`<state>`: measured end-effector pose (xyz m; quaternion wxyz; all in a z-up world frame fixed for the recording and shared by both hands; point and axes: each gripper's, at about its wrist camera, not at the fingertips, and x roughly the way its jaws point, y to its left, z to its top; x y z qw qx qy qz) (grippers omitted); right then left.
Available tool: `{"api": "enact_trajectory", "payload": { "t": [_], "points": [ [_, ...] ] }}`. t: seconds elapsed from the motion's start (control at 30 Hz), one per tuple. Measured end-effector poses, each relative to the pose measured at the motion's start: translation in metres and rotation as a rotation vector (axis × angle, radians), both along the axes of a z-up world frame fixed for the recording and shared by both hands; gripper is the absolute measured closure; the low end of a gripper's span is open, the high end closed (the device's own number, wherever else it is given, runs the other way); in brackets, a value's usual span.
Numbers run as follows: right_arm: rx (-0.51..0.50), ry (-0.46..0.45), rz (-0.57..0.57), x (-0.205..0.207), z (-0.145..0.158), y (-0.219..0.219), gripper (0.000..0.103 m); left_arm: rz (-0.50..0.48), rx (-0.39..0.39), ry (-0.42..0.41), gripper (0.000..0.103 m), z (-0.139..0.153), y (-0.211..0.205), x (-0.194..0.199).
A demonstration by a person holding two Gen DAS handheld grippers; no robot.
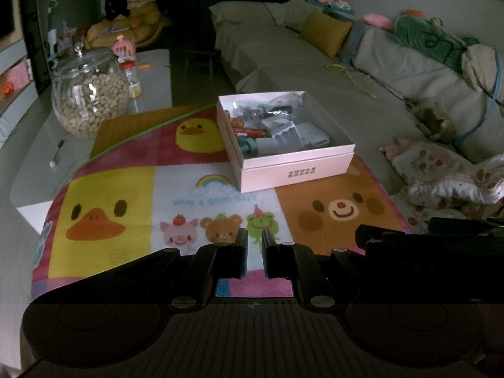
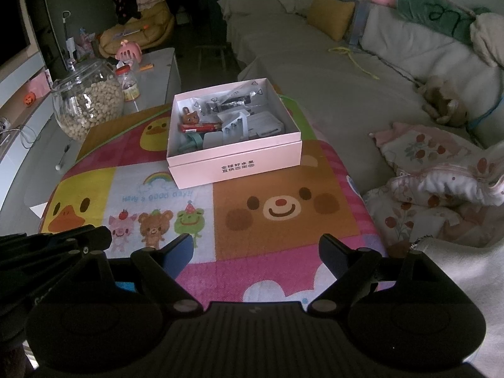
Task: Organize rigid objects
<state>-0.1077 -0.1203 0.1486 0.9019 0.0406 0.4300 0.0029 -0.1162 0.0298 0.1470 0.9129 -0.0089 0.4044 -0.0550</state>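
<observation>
Pink box of small objects sat mid-frame, above and well apart from both grippers. Right gripper gaped wide, empty, box slightly left of its line. Left gripper nearly shut, empty.

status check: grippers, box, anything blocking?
Left gripper shut, empty; right gripper open, empty. Open pink cardboard box of small items ahead on cartoon animal mat. Path looks unobstructed.
</observation>
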Motion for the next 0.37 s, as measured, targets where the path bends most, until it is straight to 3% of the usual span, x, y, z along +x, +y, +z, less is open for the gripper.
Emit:
{"api": "enact_trajectory", "payload": {
  "t": [0.3, 0.37],
  "points": [
    [0.001, 0.004, 0.0, 0.0006, -0.0013, -0.0007, 0.015, -0.012, 0.006, -0.007, 0.092, -0.0027, -0.0047, 0.0005],
    [0.006, 0.013, -0.007, 0.0021, -0.0029, -0.0017, 0.015, 0.002, -0.043, 0.026, 0.092, -0.0042, 0.0, 0.0036]
  ]
}}
